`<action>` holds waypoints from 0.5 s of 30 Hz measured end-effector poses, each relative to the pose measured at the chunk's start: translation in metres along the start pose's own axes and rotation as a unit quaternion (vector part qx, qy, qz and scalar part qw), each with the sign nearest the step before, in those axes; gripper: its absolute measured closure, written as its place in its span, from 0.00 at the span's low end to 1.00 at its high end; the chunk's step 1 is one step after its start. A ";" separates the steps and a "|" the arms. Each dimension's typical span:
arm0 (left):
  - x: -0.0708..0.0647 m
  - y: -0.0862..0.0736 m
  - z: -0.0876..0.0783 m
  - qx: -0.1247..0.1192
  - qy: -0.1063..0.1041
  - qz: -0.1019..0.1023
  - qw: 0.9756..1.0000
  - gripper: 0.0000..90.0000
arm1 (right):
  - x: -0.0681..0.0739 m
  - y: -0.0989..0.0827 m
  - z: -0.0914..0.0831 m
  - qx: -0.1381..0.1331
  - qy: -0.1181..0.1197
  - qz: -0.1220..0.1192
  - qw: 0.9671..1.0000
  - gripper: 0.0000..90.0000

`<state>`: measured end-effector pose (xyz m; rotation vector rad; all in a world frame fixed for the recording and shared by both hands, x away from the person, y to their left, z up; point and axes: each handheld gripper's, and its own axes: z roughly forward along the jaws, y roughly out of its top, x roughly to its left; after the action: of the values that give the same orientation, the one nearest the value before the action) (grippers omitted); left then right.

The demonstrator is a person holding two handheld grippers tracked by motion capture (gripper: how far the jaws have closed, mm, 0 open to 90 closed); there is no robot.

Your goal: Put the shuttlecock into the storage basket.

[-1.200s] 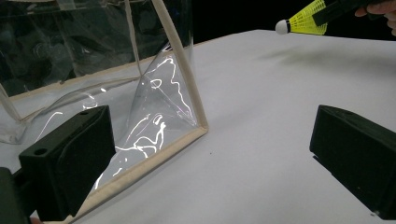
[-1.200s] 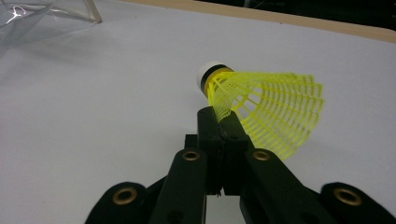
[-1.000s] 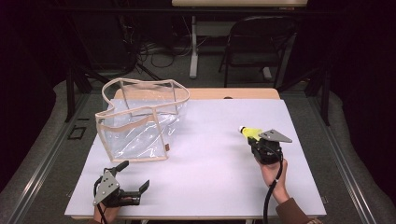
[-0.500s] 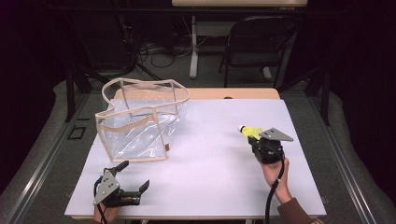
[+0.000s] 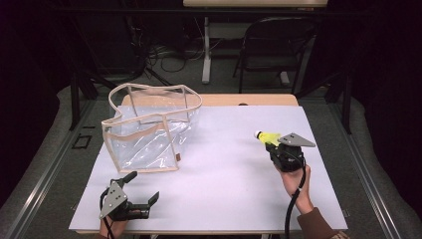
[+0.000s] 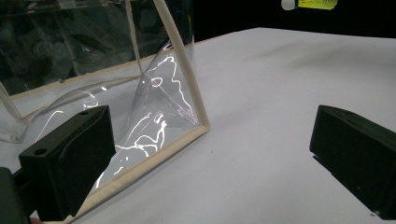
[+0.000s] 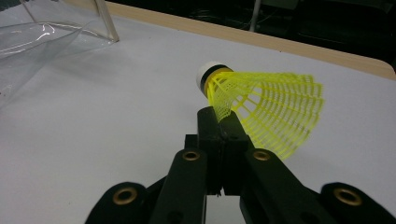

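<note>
- High view: the right gripper [image 5: 272,143] sits toward the right side of the white table [image 5: 224,189], clenched on a yellow shuttlecock [image 5: 266,137] that pokes out ahead of it, white cork leading. Ahead and to its left there is a broad stretch of bare white surface before the clear bag [image 5: 149,129]; the table's right edge runs close on its other side.
- High view again: the left gripper [image 5: 144,186] lies low at the near edge of the table, jaws spread and released, nothing between them. The bag's near bottom corner stands just ahead of it, and open tabletop stretches away to its right.
- Left gripper view: two black jaws stand wide apart, bare table between them. The bag's [image 6: 93,60] beige-trimmed bottom edge runs right up beside the left-hand jaw, its upright corner seam rising just ahead. The shuttlecock [image 6: 313,3] peeks in far off at the top.
- Right gripper view: jaws pinched tight on the shuttlecock's [image 7: 261,105] yellow mesh skirt near the cork, cork pointing forward and left. Clear table lies all around; the bag's [image 7: 51,32] corner sits far ahead to the left, the wooden far edge [image 7: 289,44] beyond.
</note>
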<state>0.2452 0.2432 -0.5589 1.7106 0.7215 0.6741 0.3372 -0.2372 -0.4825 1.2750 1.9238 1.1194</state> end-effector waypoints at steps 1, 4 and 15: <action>0.000 0.000 0.000 0.000 0.000 0.000 1.000 0.00 | 0.000 0.001 -0.001 0.000 0.001 0.001 1.000 1.00; 0.000 0.000 0.000 0.000 0.000 0.001 1.000 0.00 | 0.000 0.005 -0.003 0.001 0.000 -0.002 1.000 1.00; 0.000 0.000 0.001 0.000 0.000 -0.002 1.000 0.00 | 0.000 0.018 -0.010 -0.002 0.001 -0.016 1.000 1.00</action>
<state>0.2457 0.2426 -0.5593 1.7079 0.7246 0.6714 0.3375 -0.2374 -0.4617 1.2384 1.9353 1.1077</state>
